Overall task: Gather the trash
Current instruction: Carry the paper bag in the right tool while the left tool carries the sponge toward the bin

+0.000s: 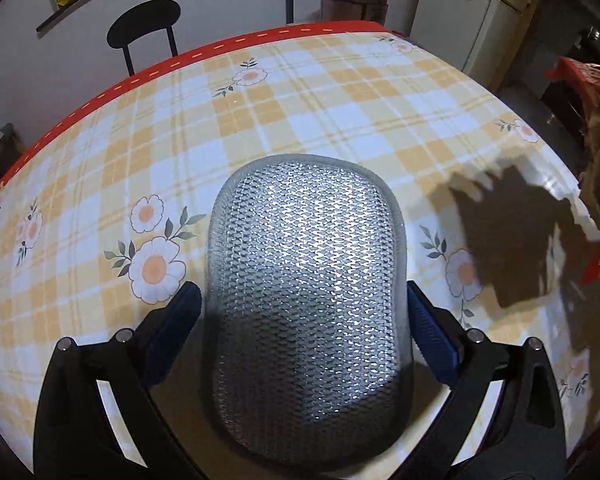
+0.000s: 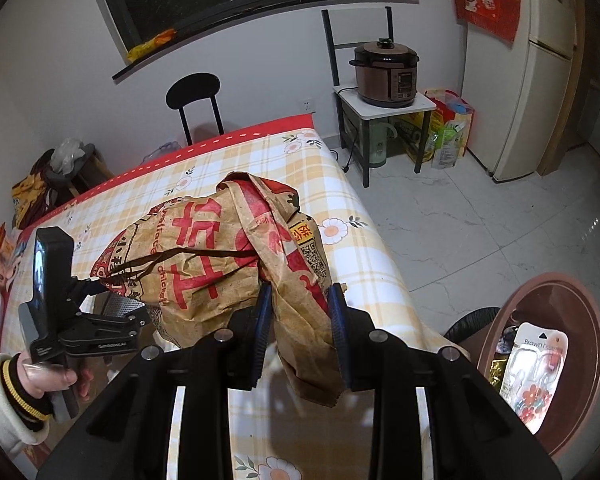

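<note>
The right gripper (image 2: pixel 300 332) pinches a crumpled paper bag (image 2: pixel 220 256) over the table (image 2: pixel 340 184); the bin (image 2: pixel 548 364) waits right of it for the drop. The left gripper (image 1: pixel 300 344) clamps a silvery scouring pad (image 1: pixel 304 300).

Black gripper (image 2: pixel 300 332), blue ribbed pads (image 2: pixel 262 332), silver screws, cream sleeve (image 2: pixel 0 400)

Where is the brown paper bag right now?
In the right wrist view the brown paper bag hangs crumpled in the right gripper, above the checked tablecloth; the brown bin sits lower right.
</note>
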The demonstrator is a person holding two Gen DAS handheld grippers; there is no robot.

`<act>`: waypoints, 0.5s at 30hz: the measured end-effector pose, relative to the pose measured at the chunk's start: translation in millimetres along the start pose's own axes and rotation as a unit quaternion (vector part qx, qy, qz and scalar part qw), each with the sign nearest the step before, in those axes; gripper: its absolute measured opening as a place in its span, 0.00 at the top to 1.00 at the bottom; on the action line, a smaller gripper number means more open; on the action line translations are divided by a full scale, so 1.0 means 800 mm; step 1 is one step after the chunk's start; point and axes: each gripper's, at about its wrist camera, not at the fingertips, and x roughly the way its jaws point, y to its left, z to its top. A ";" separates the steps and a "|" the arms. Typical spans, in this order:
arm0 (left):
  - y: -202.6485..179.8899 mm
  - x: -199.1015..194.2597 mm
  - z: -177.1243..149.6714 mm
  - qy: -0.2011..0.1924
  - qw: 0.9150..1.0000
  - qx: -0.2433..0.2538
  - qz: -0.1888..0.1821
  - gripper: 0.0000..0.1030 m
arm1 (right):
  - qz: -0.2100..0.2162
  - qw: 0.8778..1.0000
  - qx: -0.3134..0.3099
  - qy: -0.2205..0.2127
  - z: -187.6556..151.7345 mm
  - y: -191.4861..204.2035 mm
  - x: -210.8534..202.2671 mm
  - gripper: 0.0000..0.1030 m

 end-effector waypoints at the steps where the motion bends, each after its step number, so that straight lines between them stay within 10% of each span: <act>1: 0.000 0.000 0.000 0.001 1.000 -0.002 0.001 0.05 | 0.001 1.000 0.001 0.000 0.000 -0.001 0.000 0.72; 15: -0.001 -0.033 -0.008 -0.014 1.000 -0.007 -0.001 0.15 | 0.011 1.000 0.015 -0.010 -0.006 -0.012 -0.018 0.72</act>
